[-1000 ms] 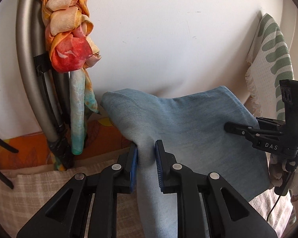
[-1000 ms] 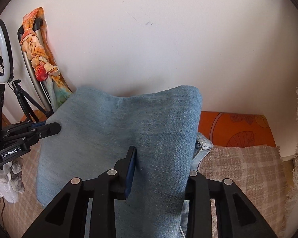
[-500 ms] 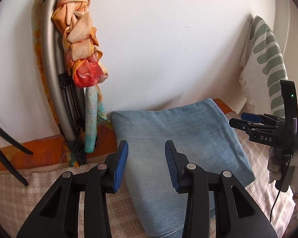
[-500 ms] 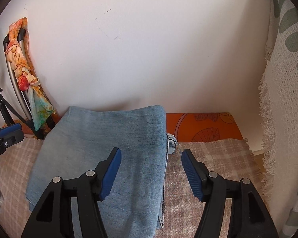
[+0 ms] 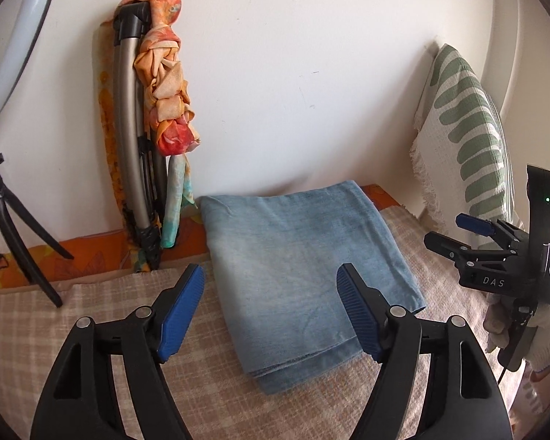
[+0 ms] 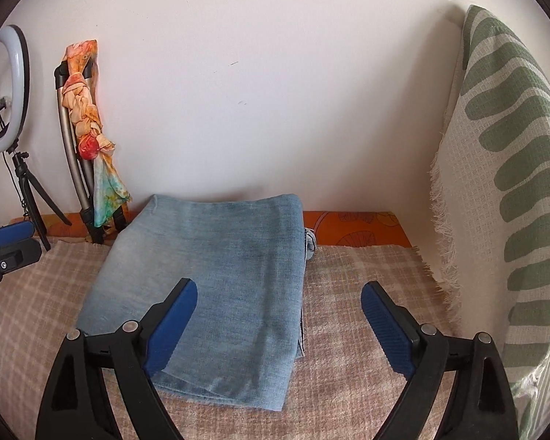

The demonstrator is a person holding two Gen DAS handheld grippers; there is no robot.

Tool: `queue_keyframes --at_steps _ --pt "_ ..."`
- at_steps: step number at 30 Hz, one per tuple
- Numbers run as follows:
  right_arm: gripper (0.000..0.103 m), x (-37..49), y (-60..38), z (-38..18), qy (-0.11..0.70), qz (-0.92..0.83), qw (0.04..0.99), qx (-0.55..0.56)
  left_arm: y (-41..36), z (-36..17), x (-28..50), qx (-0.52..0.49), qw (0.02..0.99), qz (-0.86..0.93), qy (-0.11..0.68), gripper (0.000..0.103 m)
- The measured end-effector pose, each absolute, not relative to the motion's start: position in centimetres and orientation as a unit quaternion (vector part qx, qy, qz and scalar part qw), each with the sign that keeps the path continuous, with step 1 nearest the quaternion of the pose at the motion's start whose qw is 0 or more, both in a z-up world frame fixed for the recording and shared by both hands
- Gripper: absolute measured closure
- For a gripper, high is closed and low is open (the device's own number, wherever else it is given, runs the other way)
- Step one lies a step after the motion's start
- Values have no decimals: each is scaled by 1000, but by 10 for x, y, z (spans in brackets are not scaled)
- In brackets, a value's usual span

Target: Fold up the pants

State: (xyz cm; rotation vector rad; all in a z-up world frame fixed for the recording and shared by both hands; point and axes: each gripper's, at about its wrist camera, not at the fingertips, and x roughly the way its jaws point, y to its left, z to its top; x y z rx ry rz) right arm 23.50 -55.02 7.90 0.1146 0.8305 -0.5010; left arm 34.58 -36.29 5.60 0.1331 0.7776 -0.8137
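so the faded light-blue denim pants are lying flat in a folded rectangle on the beige checked woven blanket, long axis running away from the cameras toward the white wall

left gripper hangs above the near short edge, blue pads wide and opening, nothing between them, no contact with the cloth. right gripper same deal, jaws opening and empty, but it sits over the bundle's right long edge, one pad above denim, the other above bare blanket

I'd say the fold looks basically done. any tidy-up of the right edge, where a bit of waistband pokes out, falls to the right one
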Motion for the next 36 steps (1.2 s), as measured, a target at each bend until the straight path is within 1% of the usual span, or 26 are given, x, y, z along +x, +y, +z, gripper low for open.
queue_keyframes --at_steps 2,5,17,20,23,26,36 --pt "2 224 -538 86 390 -246 886 46 -355 58 336 60 843 -387 369 28" --pt "0 209 -520 95 382 -249 889 44 -343 62 319 61 844 -385 370 28" --pt "0 142 -449 130 349 -251 901 57 -287 83 245 67 851 -380 357 26" --pt "0 128 -433 132 349 -247 902 63 -271 89 227 65 856 -378 347 22" --pt "0 115 -418 133 346 -242 904 72 -255 93 212 57 858 -375 346 22" --pt "0 103 -399 133 344 -244 905 55 -242 94 199 51 858 -377 346 22" --pt "0 83 -363 116 349 -252 901 45 -210 90 164 49 872 -357 332 22"
